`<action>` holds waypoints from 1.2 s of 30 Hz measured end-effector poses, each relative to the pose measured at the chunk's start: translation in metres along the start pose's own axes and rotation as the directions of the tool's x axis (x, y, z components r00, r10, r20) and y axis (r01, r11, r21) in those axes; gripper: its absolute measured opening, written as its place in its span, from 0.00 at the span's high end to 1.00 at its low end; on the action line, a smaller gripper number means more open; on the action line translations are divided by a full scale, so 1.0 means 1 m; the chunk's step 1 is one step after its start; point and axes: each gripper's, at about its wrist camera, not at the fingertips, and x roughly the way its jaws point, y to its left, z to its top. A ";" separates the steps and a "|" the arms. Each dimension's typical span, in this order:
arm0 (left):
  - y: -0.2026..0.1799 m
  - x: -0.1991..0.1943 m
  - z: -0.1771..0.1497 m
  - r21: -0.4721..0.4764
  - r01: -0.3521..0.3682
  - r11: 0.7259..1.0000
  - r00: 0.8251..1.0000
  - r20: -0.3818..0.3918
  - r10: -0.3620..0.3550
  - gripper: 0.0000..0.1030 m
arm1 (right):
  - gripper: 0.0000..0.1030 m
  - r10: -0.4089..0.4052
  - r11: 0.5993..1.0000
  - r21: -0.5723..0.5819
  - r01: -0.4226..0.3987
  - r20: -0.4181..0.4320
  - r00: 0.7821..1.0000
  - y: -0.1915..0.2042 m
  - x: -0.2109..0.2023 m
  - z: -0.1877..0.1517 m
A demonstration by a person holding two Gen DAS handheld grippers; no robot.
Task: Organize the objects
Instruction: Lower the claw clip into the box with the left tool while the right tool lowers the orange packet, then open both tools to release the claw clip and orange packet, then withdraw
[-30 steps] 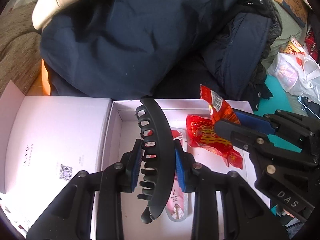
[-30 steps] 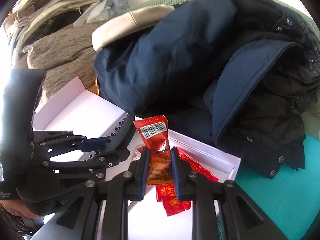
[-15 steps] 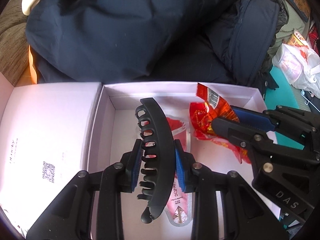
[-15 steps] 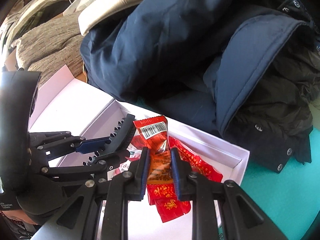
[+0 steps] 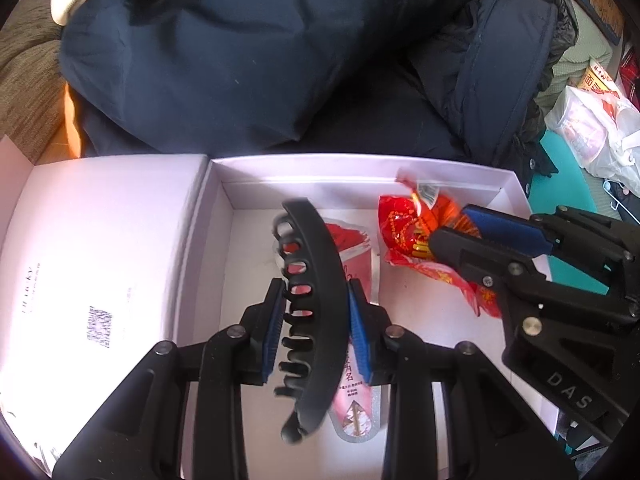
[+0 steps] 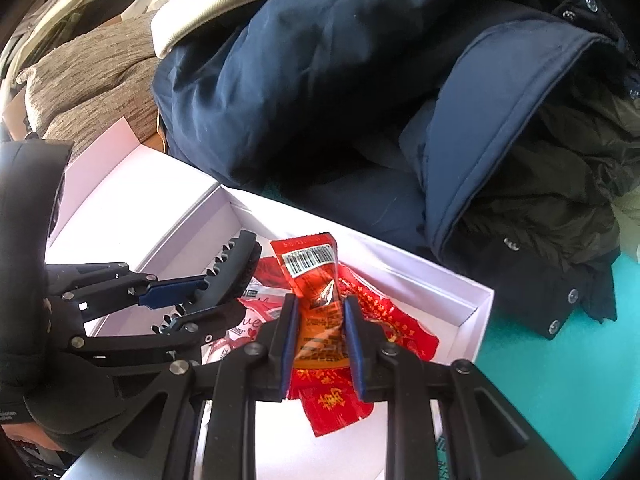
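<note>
Over the white box [image 5: 516, 184], the left gripper [image 5: 316, 320] pinches a black hair clip [image 5: 320, 280]. The right gripper [image 6: 320, 340], beginning to open, still touches an orange snack packet [image 6: 316, 280].

Pink sachet [image 5: 356, 364] mostly hidden behind black hair claw [image 5: 316, 312], its print too small to read, white lid [image 5: 100, 248] cut off at left edge, red packet [image 5: 404, 228] partly covered by right gripper [image 5: 460, 236].

teal surface [image 6: 560, 380], open white box [image 5: 360, 166] on it, dark navy coat [image 5: 240, 60] behind
</note>
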 end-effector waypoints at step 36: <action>0.008 -0.176 -0.020 -0.056 -0.032 0.998 0.972 0.231 0.044 0.51 | 0.54 -0.097 0.992 -0.066 0.111 0.186 0.978 0.051 -0.141 0.012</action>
